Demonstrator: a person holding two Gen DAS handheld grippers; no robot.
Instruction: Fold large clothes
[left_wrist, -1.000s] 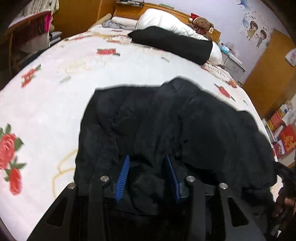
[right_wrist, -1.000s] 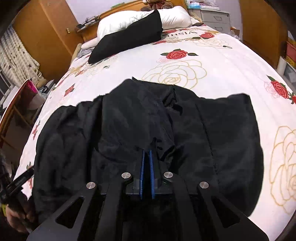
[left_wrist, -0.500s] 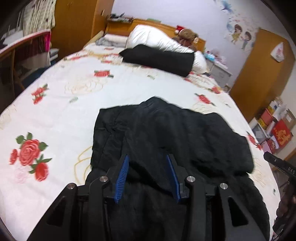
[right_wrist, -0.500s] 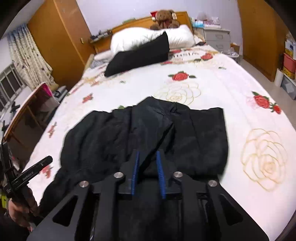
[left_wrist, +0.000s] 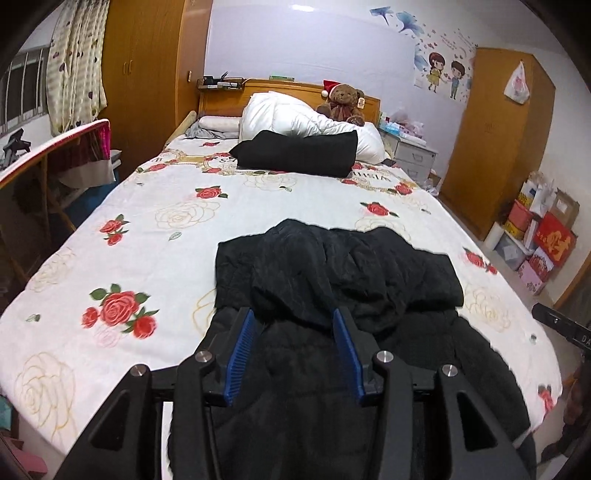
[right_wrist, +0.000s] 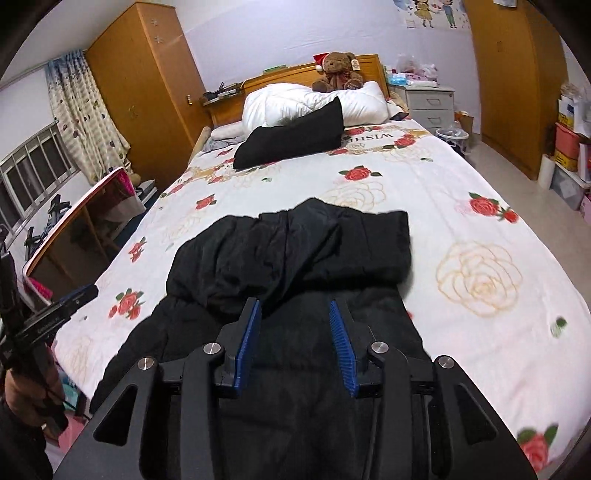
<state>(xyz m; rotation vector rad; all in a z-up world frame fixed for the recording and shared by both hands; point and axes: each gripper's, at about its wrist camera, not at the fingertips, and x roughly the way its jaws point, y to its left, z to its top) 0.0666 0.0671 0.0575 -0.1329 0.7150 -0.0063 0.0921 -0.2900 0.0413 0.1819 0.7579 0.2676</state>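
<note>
Floral bedspread (left_wrist: 173, 206) bears folded black jacket (left_wrist: 332, 266).

The left tongs (left_wrist: 293, 354) hang parted and empty above a black jacket (left_wrist: 332, 280) on the rose-print bed (left_wrist: 155, 221).

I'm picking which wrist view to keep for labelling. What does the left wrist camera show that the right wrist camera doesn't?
Only the left wrist view shows the red gift boxes stacked on the floor and the hanging plastic bag. Only the right wrist view shows the barred window and the person's hand carrying the left gripper. Both show the black jacket on the bed, the teddy bear and open jaws.
</note>
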